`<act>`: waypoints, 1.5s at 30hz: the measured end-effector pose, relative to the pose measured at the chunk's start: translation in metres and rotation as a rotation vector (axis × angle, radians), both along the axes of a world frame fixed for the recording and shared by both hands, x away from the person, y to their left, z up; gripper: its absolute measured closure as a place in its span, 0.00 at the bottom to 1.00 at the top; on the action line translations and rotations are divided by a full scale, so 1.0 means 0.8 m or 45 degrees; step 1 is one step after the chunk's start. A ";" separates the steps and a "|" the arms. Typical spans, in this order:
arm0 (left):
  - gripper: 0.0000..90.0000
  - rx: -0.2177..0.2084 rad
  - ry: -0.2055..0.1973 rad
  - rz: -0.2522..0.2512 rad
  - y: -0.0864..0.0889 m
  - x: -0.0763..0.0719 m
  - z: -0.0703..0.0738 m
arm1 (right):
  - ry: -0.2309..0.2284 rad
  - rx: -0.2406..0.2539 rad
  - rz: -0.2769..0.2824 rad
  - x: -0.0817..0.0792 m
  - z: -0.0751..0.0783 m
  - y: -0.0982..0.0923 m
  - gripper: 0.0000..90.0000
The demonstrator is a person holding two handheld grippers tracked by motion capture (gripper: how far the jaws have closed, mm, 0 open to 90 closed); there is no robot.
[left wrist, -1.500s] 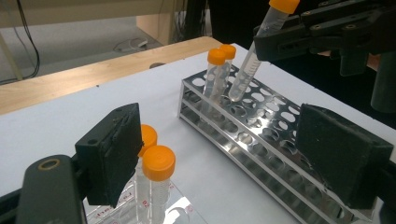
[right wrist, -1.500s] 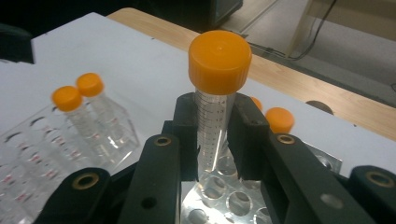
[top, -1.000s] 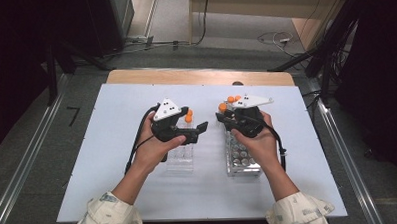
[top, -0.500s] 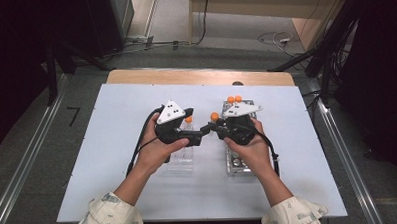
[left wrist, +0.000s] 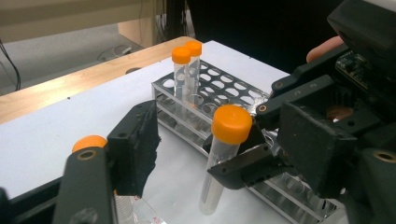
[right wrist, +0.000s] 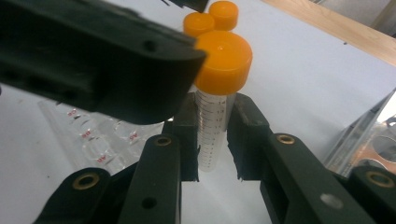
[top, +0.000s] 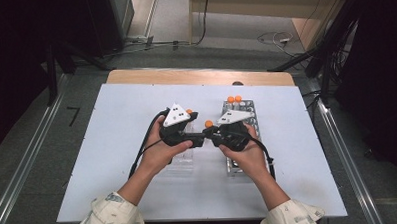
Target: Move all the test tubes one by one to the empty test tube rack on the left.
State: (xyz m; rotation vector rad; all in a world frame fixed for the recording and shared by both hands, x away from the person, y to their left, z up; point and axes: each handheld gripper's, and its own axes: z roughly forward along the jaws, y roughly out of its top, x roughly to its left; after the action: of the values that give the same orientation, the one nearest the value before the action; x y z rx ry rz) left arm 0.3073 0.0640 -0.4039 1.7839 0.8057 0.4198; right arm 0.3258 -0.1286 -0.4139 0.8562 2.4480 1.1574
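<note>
On my left, my left gripper (top: 200,138) has its jaws spread, and they have just been closing in with the orange-capped tube (left wrist: 220,161) standing between them; the pads do not press on it yet, so that tool holds nothing. A clear plastic rack (top: 184,157) lies under and just beside that gripper, with another orange cap (left wrist: 89,143) peeking up behind its near jaw. Moving right, the tube sits upright at the meeting point of both tools, clamped on its clear barrel, below the cap, by my right gripper (right wrist: 214,128). Farther right, beneath my right hand (top: 243,153), runs the metal rack (top: 246,115), with two more capped tubes (left wrist: 187,70) standing at its far end. I judge this to be a handover from right tool to left. Next, my left jaws must pinch the barrel firmly before my right ones let go, keeping the tube upright.
</note>
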 end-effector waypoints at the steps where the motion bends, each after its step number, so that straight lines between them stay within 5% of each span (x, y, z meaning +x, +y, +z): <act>1: 0.37 0.003 -0.003 0.005 0.000 0.000 0.000 | 0.001 -0.001 0.002 -0.001 0.000 0.001 0.80; 5: 0.52 0.006 -0.011 0.013 0.002 0.000 -0.002 | -0.002 0.004 0.025 -0.004 0.001 0.006 0.80; 17: 0.70 0.015 -0.004 -0.030 -0.001 -0.001 -0.004 | 0.002 0.008 0.037 -0.004 0.002 0.008 0.80; 30: 0.79 0.021 -0.009 -0.043 -0.001 -0.001 -0.005 | 0.009 0.017 0.040 -0.004 0.003 0.008 0.79; 35: 0.79 0.003 -0.017 -0.028 0.001 -0.001 -0.004 | 0.025 0.045 0.050 -0.005 0.004 0.008 0.62; 39: 0.79 -0.002 -0.005 -0.023 0.006 0.001 -0.001 | 0.016 0.047 0.006 -0.005 0.003 0.009 0.33; 45: 0.79 -0.026 -0.011 -0.004 0.015 0.001 0.008 | 0.002 0.056 -0.033 -0.002 0.001 0.004 0.25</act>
State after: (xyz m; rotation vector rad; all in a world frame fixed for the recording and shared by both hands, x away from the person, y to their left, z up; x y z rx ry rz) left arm 0.3082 0.0764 -0.3974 1.7631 0.7984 0.4153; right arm 0.3238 -0.1253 -0.4130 0.8991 2.4140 1.2056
